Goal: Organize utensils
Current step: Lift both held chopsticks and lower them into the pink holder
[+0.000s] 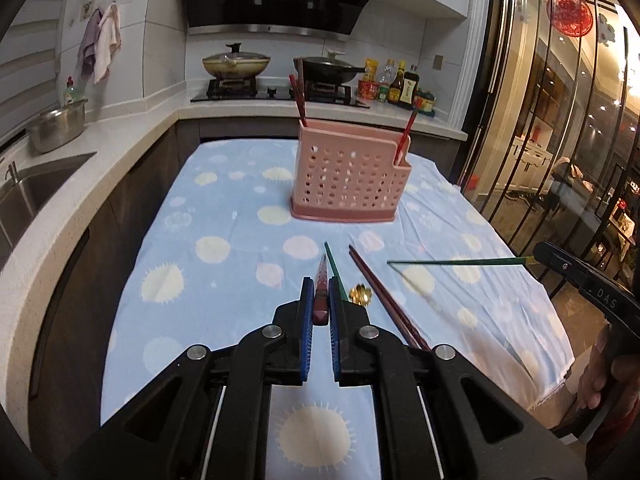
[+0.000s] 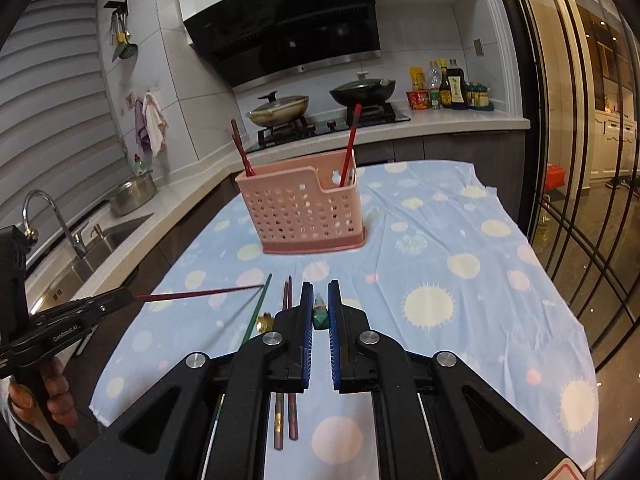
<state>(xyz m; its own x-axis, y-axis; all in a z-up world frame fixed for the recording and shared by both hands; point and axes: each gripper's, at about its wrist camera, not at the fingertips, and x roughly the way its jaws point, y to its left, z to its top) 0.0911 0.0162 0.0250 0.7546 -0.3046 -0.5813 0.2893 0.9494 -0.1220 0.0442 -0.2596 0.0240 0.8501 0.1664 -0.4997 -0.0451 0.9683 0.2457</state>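
Both tongs [image 1: 321,300] [image 2: 320,304] gripping chopsticks, tips foreshortened

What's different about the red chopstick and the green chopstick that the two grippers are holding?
The dark red chopstick is reddish, and the green chopstick is green. The left gripper clamps the dark red chopstick, and the right gripper clamps the green chopstick. Both are thin sticks gripped at the thick end, above the blue spotted cloth.

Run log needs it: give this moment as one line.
left tongs: shut on red chopstick | right tongs: shut on green chopstick | pink basket: upright | loose chopsticks: on cloth
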